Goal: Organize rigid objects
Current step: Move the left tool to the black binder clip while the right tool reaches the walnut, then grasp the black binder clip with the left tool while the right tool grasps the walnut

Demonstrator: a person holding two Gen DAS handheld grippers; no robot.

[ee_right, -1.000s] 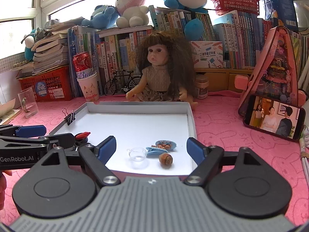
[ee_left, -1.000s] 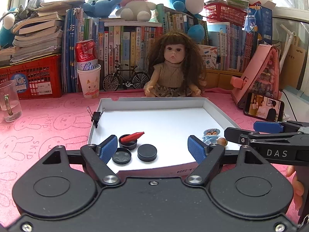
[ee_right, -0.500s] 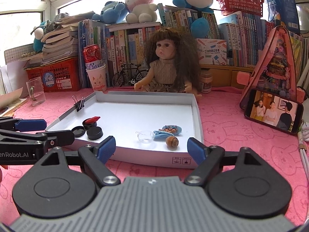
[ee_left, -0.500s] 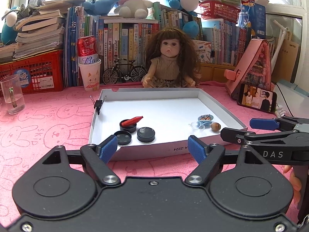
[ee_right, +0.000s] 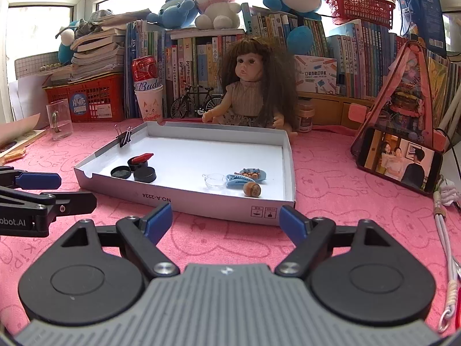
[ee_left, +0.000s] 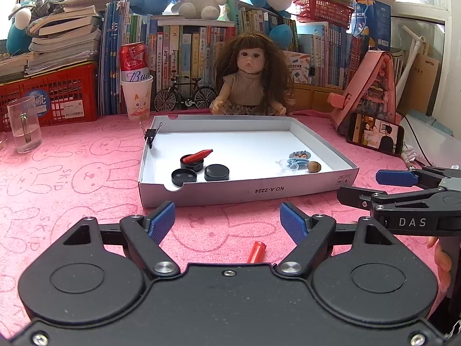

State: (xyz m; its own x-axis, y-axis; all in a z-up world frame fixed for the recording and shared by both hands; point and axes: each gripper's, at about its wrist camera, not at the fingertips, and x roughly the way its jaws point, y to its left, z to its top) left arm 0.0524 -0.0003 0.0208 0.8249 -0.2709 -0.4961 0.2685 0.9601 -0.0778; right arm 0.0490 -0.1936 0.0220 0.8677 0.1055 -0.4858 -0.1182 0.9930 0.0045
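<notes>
A white cardboard tray (ee_left: 296, 191) (ee_right: 213, 201) lies on the pink cloth. At its left are black round caps (ee_left: 216, 172) (ee_right: 144, 174) and a red crayon-like piece (ee_left: 198, 155) (ee_right: 141, 158) resting on a black pot. At its right lie a clear tiny cup (ee_left: 285, 163) (ee_right: 216, 180), a blue clip (ee_right: 239, 180), a small blue plate (ee_left: 300, 154) (ee_right: 253, 173) and a brown acorn-like nut (ee_left: 313, 167) (ee_right: 252, 189). A red tube (ee_left: 256, 251) lies on the cloth between the fingers of my left gripper (ee_left: 227, 220), which is open and empty. My right gripper (ee_right: 225, 220) is open and empty, short of the tray's front wall.
A doll (ee_left: 253, 77) sits behind the tray, before shelves of books. A binder clip (ee_left: 150, 135) grips the tray's left wall. A glass mug (ee_left: 24, 128) stands far left, a can in a paper cup (ee_left: 135, 86) at the back, a phone (ee_left: 374, 137) at right.
Both grippers have drawn back from over the tray to the cloth in front of it. The red tube has come into view between the left fingers.
</notes>
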